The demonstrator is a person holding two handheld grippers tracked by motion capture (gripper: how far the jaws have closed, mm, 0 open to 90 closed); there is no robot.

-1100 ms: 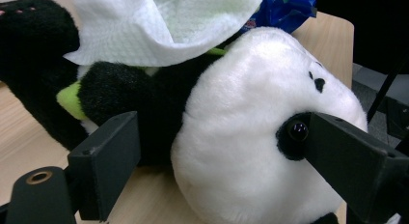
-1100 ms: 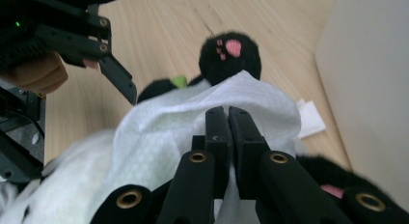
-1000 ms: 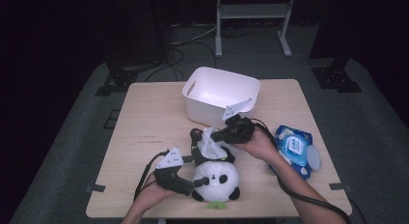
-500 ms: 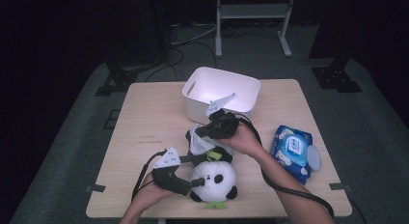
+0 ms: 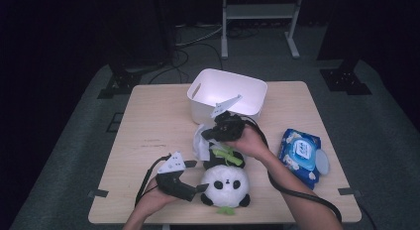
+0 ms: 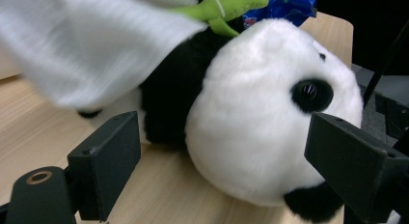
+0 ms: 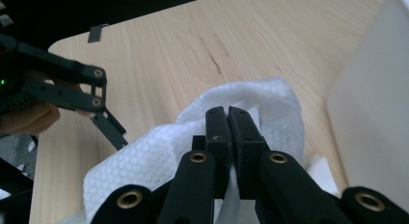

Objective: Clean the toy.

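Observation:
A black and white panda plush (image 5: 225, 184) lies near the table's front edge, a green leaf piece (image 5: 229, 154) on its body. My left gripper (image 5: 199, 188) rests at the panda's left side. In the left gripper view its jaws stand wide open around the panda's head (image 6: 260, 127), with a gap at the left jaw. My right gripper (image 5: 208, 136) hovers over the panda's body, shut on a white wipe (image 5: 200, 145) that hangs from it. The right gripper view has the jaws (image 7: 229, 119) pinched together on the dimpled wipe (image 7: 154, 156).
A white bin (image 5: 198, 93) stands just behind the right gripper at the table's middle back. A blue packet of wipes (image 5: 301, 153) lies at the right. The wooden table (image 5: 148, 121) is bare on its left half. Cables trail from both grippers.
My right gripper has moved left with the wipe, from beside the panda's body to above it. The left gripper and the panda have stayed put.

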